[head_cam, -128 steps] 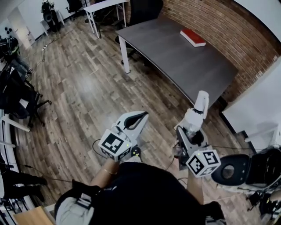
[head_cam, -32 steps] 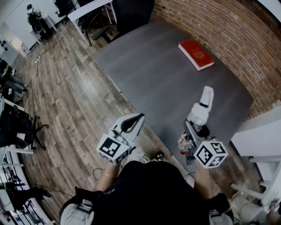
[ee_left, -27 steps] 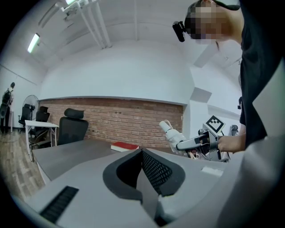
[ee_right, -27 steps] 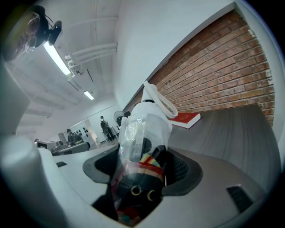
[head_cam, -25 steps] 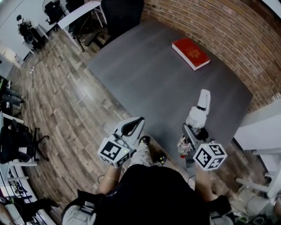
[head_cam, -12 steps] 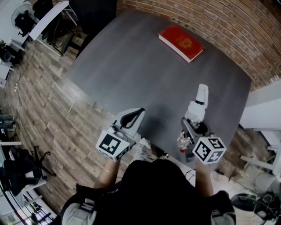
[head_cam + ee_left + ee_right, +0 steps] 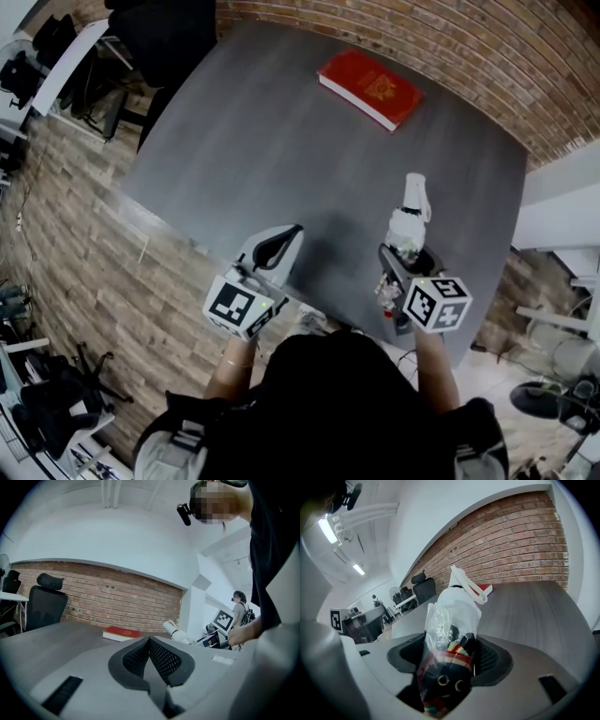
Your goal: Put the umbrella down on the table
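A folded umbrella (image 7: 410,217) in a white and clear plastic sleeve sticks out forward from my right gripper (image 7: 397,263), which is shut on its dark handle end. In the right gripper view the umbrella (image 7: 452,616) fills the space between the jaws of my right gripper (image 7: 451,654), and its white tip points at the brick wall. It hangs above the grey table (image 7: 281,141), near its front right part. My left gripper (image 7: 281,243) is shut with nothing in it, over the table's front edge. The left gripper view shows that gripper (image 7: 150,642) with its pads pressed together.
A red book (image 7: 370,87) lies at the table's far side by the brick wall (image 7: 525,56). A black office chair (image 7: 169,33) stands beyond the table's far left corner. Wooden floor (image 7: 66,216) lies to the left. White furniture (image 7: 562,216) is on the right.
I have walked from the wooden floor up to the table, so both grippers now hang over its front part. The umbrella has stayed in the right gripper throughout.
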A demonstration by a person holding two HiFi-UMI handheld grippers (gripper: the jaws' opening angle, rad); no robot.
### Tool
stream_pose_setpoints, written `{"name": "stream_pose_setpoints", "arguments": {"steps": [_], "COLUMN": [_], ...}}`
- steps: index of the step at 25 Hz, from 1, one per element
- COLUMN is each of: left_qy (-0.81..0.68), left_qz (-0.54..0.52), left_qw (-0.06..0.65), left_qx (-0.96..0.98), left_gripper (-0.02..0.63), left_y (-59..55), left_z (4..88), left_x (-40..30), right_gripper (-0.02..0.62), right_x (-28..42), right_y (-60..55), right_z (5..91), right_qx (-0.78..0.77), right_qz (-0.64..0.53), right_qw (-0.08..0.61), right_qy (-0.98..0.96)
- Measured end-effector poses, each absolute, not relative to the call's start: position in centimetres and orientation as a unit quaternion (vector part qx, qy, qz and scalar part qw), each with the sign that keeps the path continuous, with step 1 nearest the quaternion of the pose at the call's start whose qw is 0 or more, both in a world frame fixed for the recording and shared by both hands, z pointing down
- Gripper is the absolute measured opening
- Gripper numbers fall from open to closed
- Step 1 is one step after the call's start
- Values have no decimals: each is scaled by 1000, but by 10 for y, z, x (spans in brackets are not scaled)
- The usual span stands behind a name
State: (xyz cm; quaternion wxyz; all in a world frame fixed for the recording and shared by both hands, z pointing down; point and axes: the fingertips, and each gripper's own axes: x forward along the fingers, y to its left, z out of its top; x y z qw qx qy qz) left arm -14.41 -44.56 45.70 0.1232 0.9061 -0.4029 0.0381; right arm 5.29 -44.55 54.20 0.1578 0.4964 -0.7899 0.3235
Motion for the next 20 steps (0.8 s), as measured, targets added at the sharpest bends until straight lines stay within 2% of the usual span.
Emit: {"name": "stream_pose_setpoints", "arguments": {"steps": [20], "left_qy": [-361], "left_qz": [5], "left_qw": [97], "left_qx": [927], "left_gripper": [2], "left_y": [-488], "left_z": [441], "left_x": [-164], "right_gripper": [291], "right_x": [39], "right_y": [-464], "right_z": [600], "right_qx": [530], "right_qz": [356], "right_qw": [222], "right_qy": [-737]}}
